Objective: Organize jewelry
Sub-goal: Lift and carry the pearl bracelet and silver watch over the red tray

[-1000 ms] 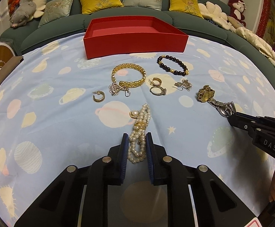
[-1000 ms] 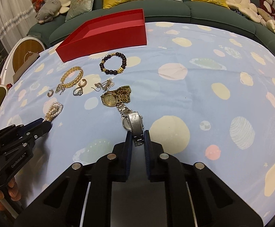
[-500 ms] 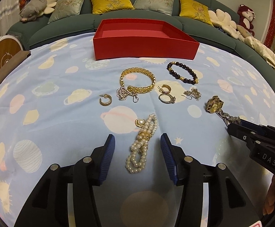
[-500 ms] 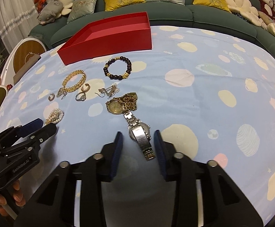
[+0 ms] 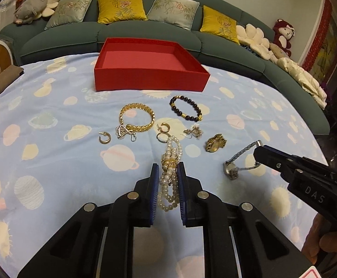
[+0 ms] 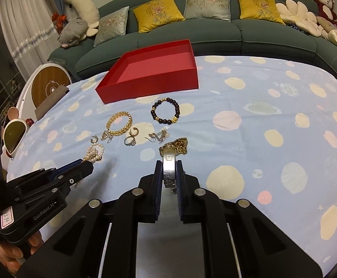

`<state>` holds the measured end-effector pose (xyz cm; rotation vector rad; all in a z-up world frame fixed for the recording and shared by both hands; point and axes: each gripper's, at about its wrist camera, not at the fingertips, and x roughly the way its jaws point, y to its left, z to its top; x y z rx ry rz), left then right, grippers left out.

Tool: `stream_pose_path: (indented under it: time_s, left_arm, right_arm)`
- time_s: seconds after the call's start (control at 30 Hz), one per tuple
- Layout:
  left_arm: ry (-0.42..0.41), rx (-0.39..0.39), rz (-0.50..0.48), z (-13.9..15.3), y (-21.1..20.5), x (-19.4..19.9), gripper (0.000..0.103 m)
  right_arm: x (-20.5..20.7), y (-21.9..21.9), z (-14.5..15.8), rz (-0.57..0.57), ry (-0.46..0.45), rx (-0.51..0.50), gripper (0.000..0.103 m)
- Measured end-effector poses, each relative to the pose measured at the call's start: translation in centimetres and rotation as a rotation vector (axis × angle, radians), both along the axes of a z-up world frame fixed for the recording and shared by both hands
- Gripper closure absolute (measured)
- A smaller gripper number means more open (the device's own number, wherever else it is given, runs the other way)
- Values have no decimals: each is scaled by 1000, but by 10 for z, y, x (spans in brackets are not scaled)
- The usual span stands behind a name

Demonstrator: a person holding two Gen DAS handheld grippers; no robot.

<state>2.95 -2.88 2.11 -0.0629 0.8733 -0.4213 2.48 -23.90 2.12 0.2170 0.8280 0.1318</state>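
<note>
the left gripper (image 5: 167, 173) is clamped on a pearl bracelet (image 5: 170, 162), its strands bunched between the blue pads and drooping toward the planet-print cloth (image 5: 52, 162). the right gripper (image 6: 169, 169) pinches a silver watch (image 6: 169, 171) by its band, the case hanging clear of the cloth as far as i can tell. a gold watch (image 6: 175, 148) lies just past it. the gold chain bracelet (image 5: 137, 120), dark bead bracelet (image 5: 187, 110) and earrings lie short of the red tray (image 5: 150, 78).
</note>
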Motion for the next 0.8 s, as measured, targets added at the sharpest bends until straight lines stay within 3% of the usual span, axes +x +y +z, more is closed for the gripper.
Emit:
stream_pose_path:
  time_s: [0.2,0.33,0.53,0.8]
  left_arm:
    - [-22,-74,-11,47,7,2,90]
    - [-65,-43,-37,82,4,23,90]
    - [-140,29,-21,113,-4,102,90]
    - [-139,81,41,103,-15,224,90]
  right_arm:
    - [0,4,35,19,-48,45,92]
    - [19,10,73,64,-101,37,92]
    - [91,8,115,84,-156,39,92]
    - [216,2,116,47,-171,39,92]
